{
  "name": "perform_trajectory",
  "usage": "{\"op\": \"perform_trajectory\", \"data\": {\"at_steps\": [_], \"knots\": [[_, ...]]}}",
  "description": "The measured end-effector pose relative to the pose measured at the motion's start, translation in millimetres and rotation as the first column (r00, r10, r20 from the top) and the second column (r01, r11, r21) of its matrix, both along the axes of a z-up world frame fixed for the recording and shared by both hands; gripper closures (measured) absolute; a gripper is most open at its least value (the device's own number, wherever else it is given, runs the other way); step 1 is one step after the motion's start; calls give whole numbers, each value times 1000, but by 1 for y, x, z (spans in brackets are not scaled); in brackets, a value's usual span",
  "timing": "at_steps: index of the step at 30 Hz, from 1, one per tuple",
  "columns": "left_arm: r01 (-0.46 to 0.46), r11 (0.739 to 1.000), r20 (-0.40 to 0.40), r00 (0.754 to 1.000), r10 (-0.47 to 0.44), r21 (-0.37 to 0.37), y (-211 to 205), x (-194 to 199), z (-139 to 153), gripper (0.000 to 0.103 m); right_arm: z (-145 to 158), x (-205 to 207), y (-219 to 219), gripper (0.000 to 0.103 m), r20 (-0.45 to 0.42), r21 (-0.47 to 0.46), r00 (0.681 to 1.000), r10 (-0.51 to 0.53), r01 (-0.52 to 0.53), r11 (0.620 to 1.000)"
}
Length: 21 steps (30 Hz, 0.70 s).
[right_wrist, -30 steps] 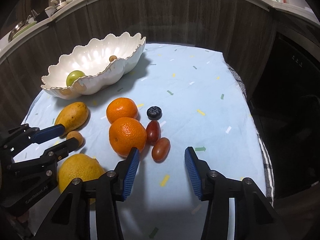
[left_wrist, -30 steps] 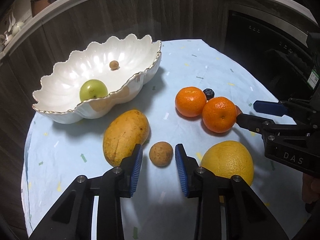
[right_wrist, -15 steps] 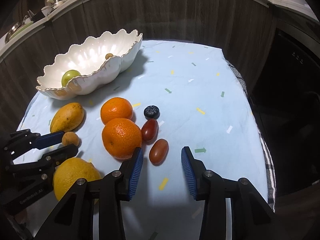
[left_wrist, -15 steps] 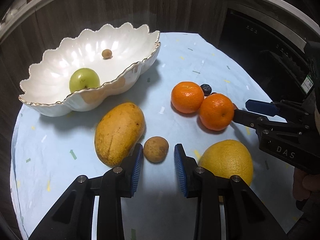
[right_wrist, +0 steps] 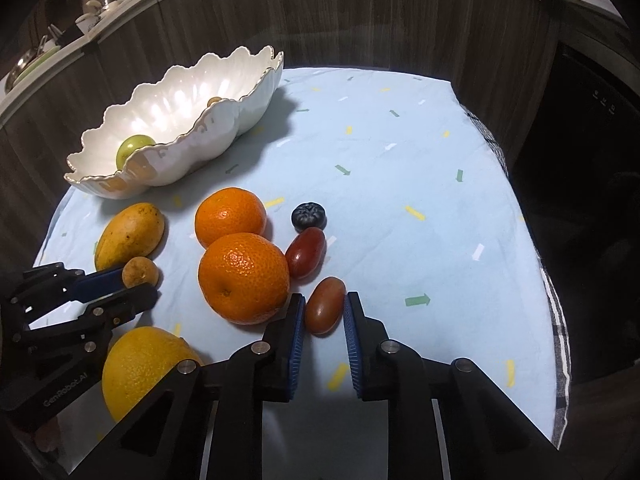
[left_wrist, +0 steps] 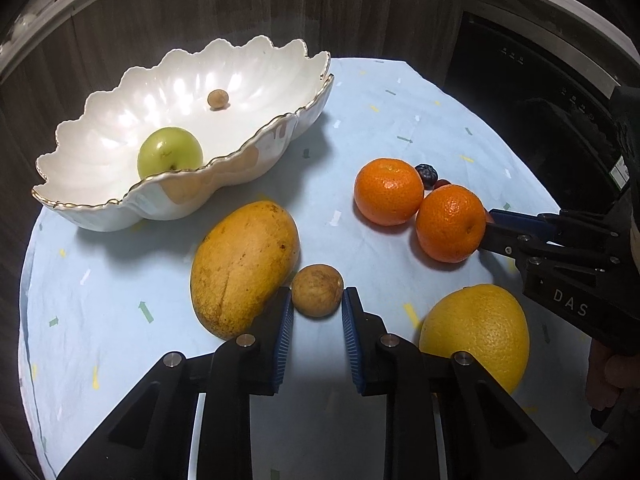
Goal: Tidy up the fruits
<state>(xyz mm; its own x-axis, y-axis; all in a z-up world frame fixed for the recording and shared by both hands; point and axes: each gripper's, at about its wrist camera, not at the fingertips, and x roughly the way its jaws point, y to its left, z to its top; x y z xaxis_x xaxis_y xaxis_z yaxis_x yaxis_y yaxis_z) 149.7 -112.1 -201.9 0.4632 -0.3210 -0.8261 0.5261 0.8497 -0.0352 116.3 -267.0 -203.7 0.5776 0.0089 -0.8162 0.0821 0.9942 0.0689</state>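
Both grippers are clamped on something. The left gripper (left_wrist: 316, 300) has its jaws closed on the small brown fruit (left_wrist: 317, 289) right beside the mango (left_wrist: 244, 274), near the desk's front edge. The right gripper (right_wrist: 324, 312), stamped "DAS", pinches the nearer red grape tomato (right_wrist: 325, 311) next to the big orange (right_wrist: 243, 277). The left one's side reads "GenRobot.AI", I think, it's blurry. The shell bowl (left_wrist: 100, 210) sits at the back left corner, holding a green apple (left_wrist: 170, 153).
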Motion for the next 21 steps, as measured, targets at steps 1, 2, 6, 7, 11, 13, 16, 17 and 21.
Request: {"op": "perform_trajectory", "data": {"at_steps": [1, 2, 6, 7, 11, 13, 16, 17, 21], "knots": [[-1, 1000, 0, 1000, 1, 0, 0, 0, 0, 78, 0, 0, 0, 83, 1, 0, 1000, 0, 0, 1000], [-3, 1000, 0, 1000, 3, 1, 0, 0, 0, 78, 1, 0, 0, 83, 1, 2, 1000, 0, 0, 1000], [-5, 1000, 15, 1000, 6, -2, -1, -2, 4, 78, 5, -3, 1, 83, 8, 4, 1000, -3, 3, 1000], [-5, 1000, 21, 1000, 5, -2, -1, -3, 6, 78, 6, -4, 1, 83, 11, 5, 1000, -5, 5, 1000], [-1, 1000, 41, 999, 1, -6, -1, -7, 14, 78, 13, -9, 0, 83, 24, 4, 1000, -9, 9, 1000], [1, 1000, 51, 999, -1, -7, 0, -10, 18, 78, 17, -10, 0, 83, 32, 4, 999, -10, 9, 1000], [1, 1000, 64, 998, 0, -12, 0, -13, 25, 78, 24, -12, 1, 83, 46, 3, 999, -10, 10, 1000], [0, 1000, 68, 998, 1, -12, 0, -13, 27, 78, 27, -13, 1, 83, 51, 3, 999, -11, 11, 1000], [-3, 1000, 88, 996, 5, -18, 1, -16, 38, 78, 36, -16, 3, 83, 69, 0, 998, -10, 10, 1000]]}}
